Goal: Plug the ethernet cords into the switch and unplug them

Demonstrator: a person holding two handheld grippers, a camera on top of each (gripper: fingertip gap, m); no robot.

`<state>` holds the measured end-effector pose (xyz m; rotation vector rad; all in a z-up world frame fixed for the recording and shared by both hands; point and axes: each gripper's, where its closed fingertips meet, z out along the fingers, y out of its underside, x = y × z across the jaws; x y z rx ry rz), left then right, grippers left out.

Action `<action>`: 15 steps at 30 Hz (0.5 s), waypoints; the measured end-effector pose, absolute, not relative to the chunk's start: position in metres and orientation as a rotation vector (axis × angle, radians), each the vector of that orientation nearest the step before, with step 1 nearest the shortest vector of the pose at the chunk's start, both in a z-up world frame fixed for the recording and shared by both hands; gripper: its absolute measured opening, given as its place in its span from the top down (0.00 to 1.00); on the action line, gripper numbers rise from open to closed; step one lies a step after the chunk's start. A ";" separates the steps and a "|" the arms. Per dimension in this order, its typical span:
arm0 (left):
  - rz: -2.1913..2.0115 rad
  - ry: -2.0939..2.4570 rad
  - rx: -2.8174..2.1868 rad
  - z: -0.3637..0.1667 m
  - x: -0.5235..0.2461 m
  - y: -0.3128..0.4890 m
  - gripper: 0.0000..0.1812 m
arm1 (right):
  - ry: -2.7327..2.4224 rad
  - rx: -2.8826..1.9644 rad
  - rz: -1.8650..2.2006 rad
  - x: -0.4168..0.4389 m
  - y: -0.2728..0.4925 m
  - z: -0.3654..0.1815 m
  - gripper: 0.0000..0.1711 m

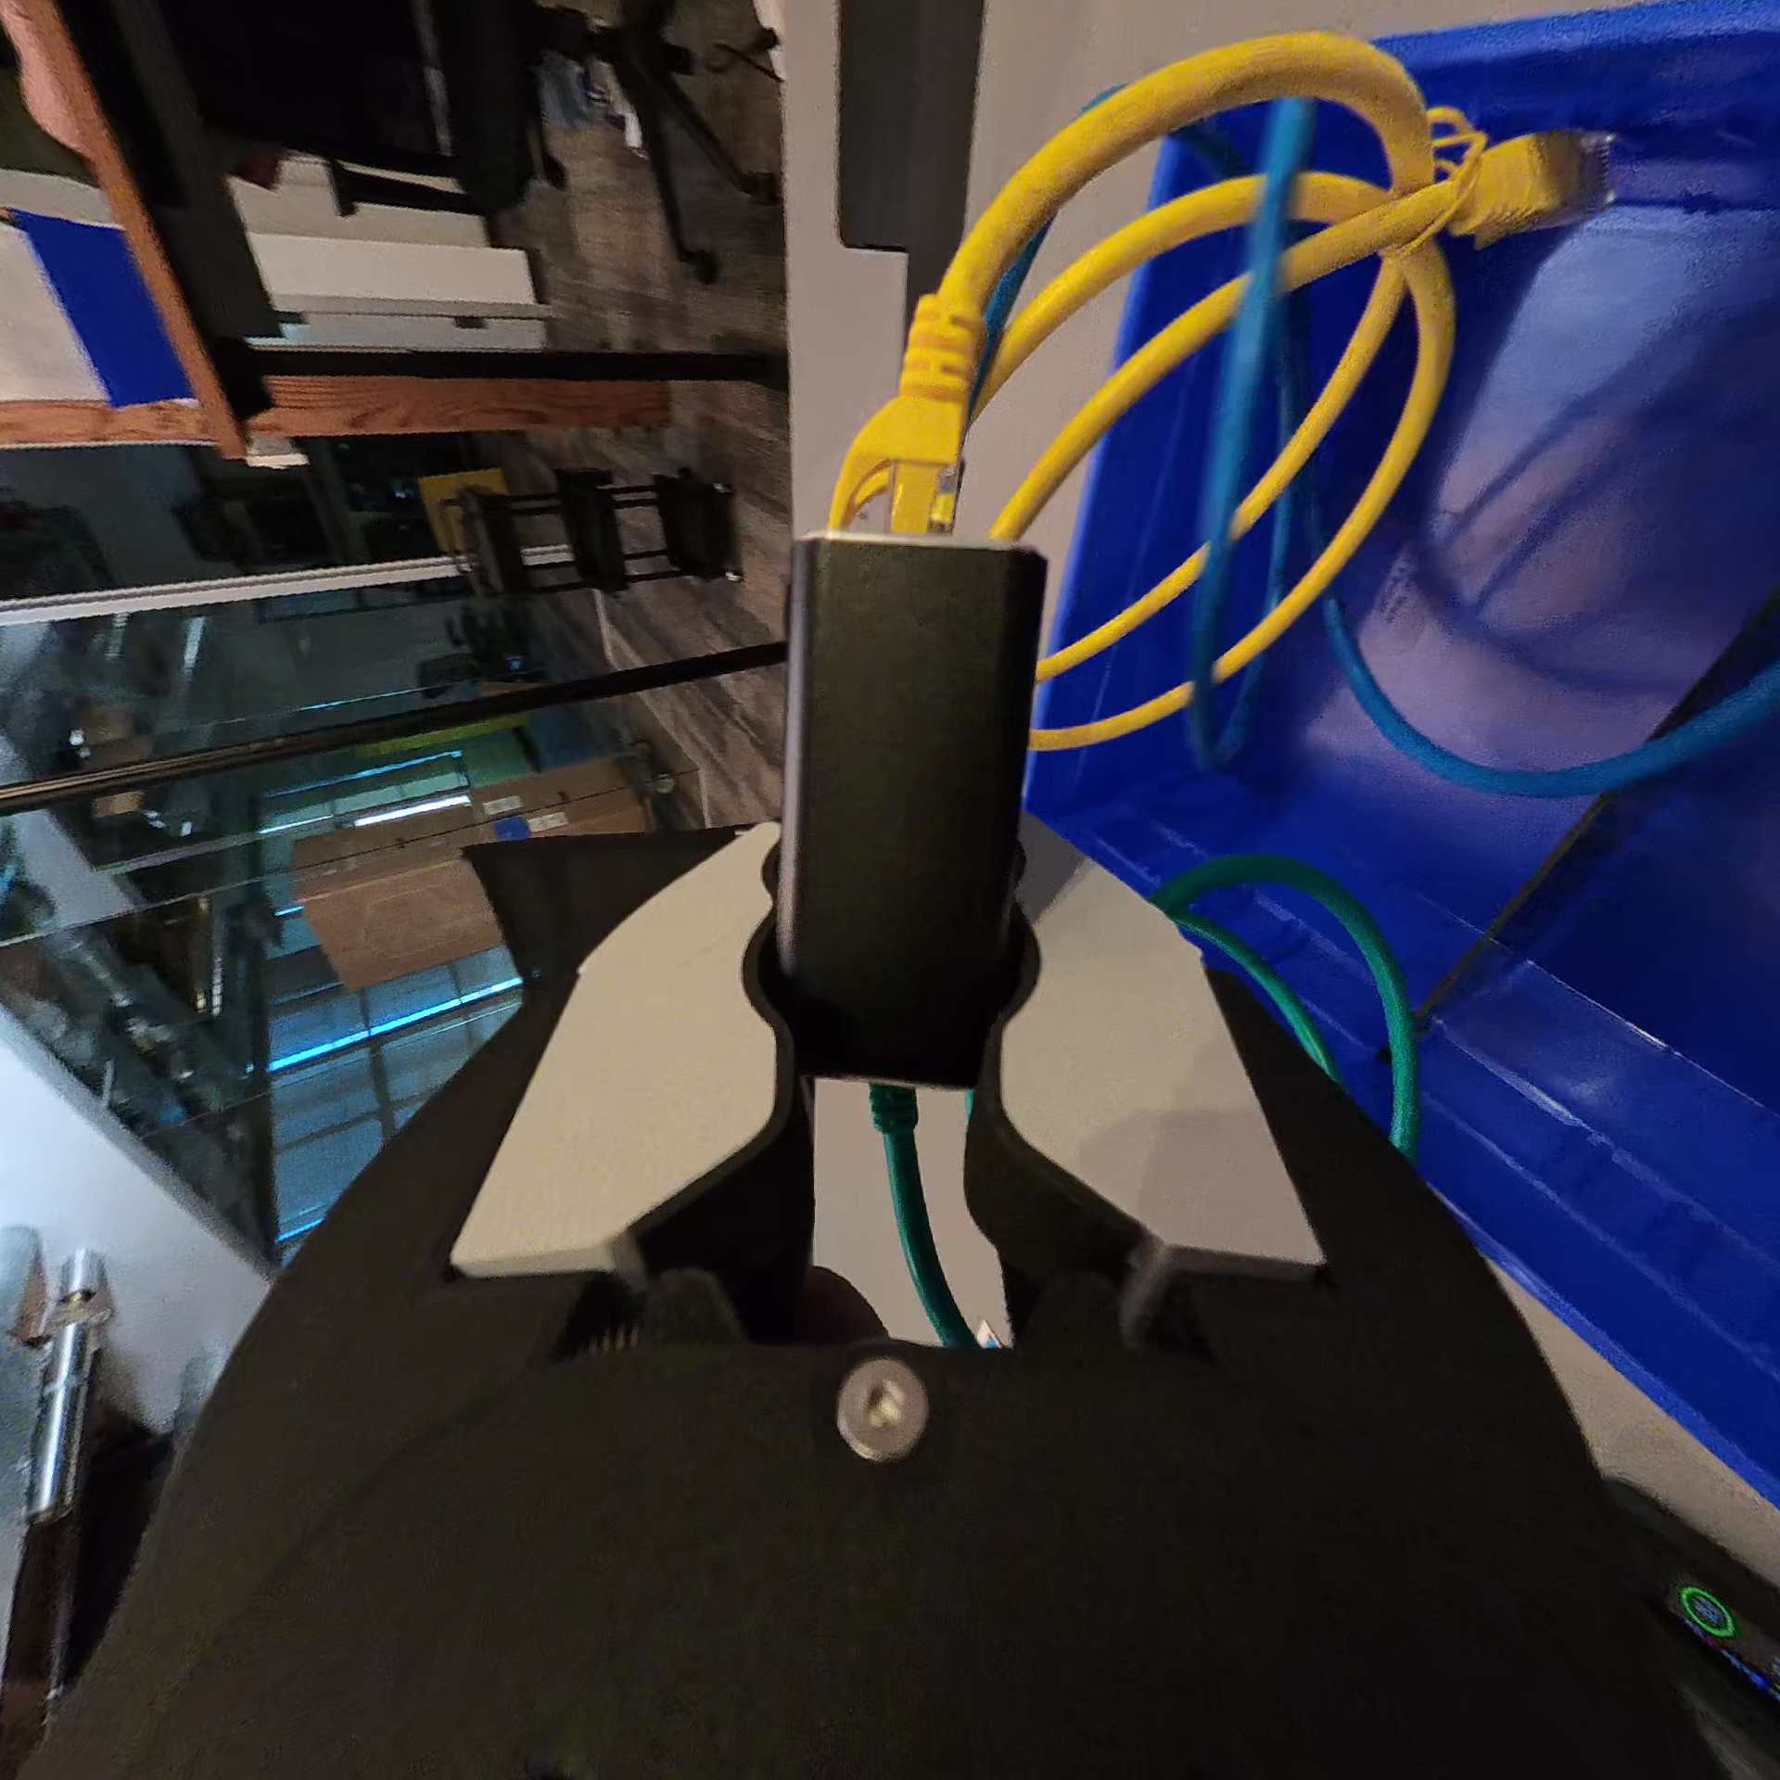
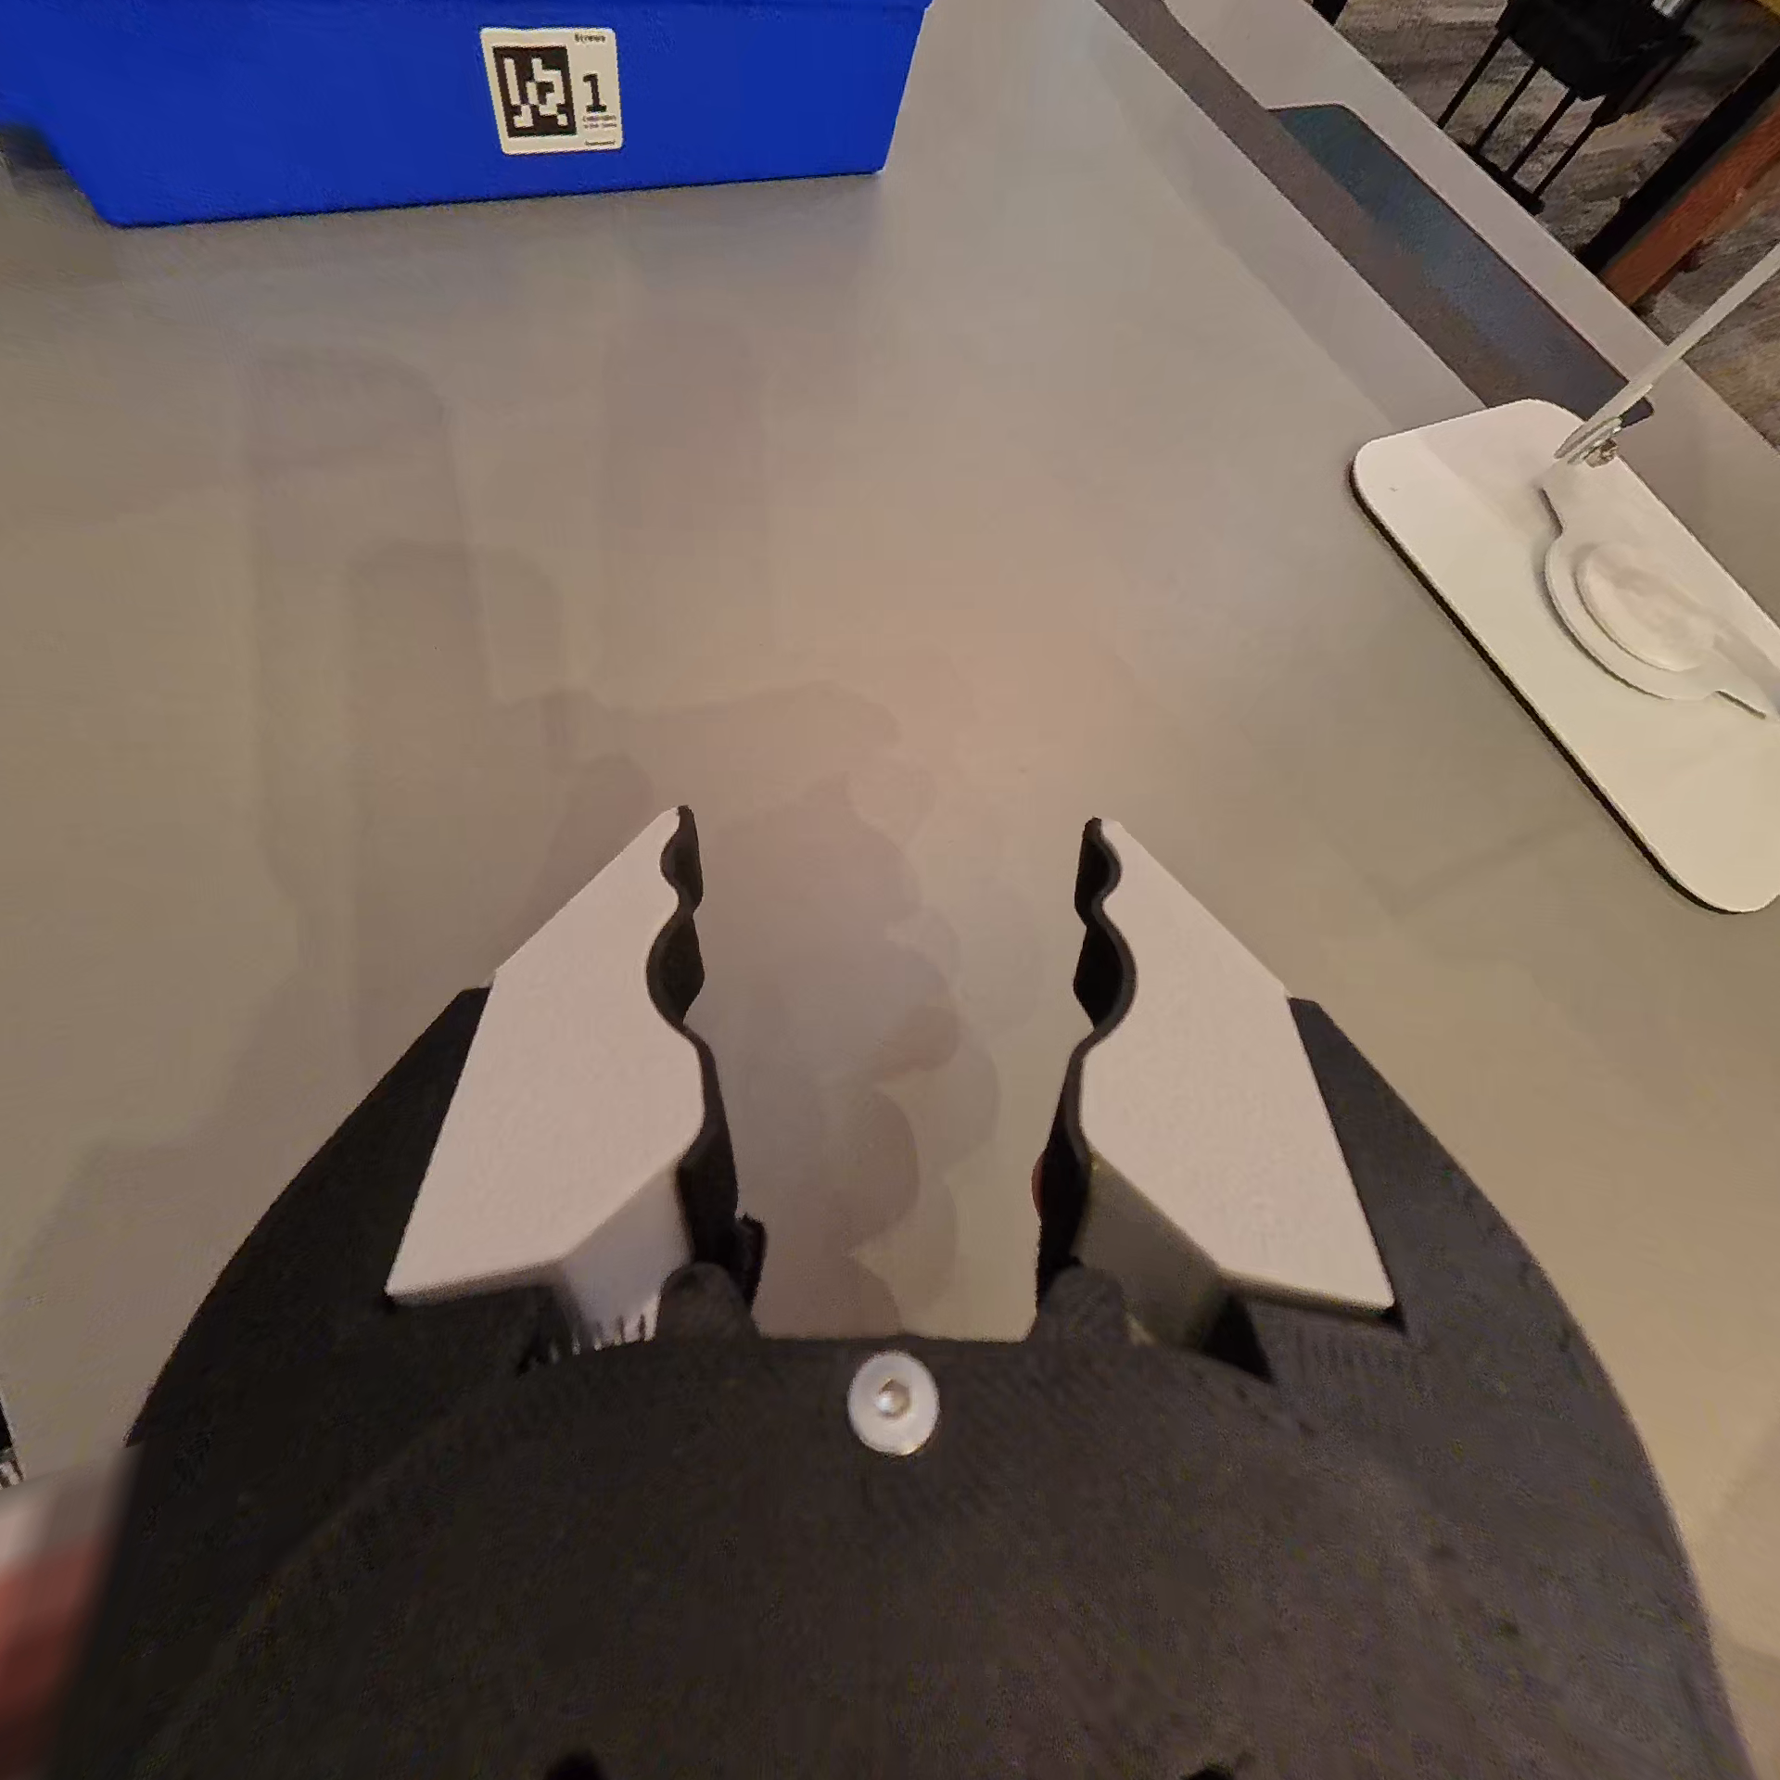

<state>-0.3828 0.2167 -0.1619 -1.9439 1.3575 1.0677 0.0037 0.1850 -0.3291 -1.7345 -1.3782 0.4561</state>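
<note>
Grey tabletop (image 2: 867,482) carries a blue bin (image 2: 289,144) at its far edge and a white stand base (image 2: 1503,616) to the right. In the left wrist view, the left gripper (image 1: 901,925) is clamped on the black switch (image 1: 905,751), held off the table beside the bin. One yellow ethernet cord (image 1: 1204,318) is plugged into the switch's far end — its loops hang against the bin, alongside a blue cord (image 1: 1243,433). A green cord (image 1: 1387,982) trails below. The right gripper (image 2: 886,838) hovers over bare table, jaws wide apart and empty.
</note>
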 end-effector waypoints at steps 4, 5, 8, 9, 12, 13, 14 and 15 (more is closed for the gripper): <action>1.127 1.303 -1.868 -0.138 -0.378 0.207 0.79 | -1.383 -1.731 0.449 0.003 0.185 -0.329 0.56; 1.138 1.287 -1.853 -0.132 -0.377 0.204 0.79 | -1.383 -1.730 0.447 0.003 0.185 -0.329 0.56; 1.177 1.244 -1.802 -0.114 -0.374 0.199 0.80 | -1.381 -1.730 0.443 0.004 0.185 -0.329 0.56; 1.181 1.229 -1.790 -0.108 -0.373 0.197 0.80 | -1.382 -1.730 0.442 0.004 0.185 -0.329 0.56; 1.198 1.199 -1.746 -0.091 -0.366 0.194 0.80 | -1.382 -1.727 0.439 0.004 0.185 -0.329 0.56; 1.199 1.194 -1.738 -0.087 -0.363 0.193 0.80 | -1.382 -1.726 0.438 0.004 0.185 -0.329 0.56; 1.208 1.190 -1.722 -0.082 -0.359 0.192 0.80 | -1.381 -1.724 0.437 0.004 0.186 -0.328 0.56; 1.216 1.185 -1.708 -0.077 -0.356 0.192 0.80 | -1.380 -1.722 0.435 0.004 0.186 -0.327 0.56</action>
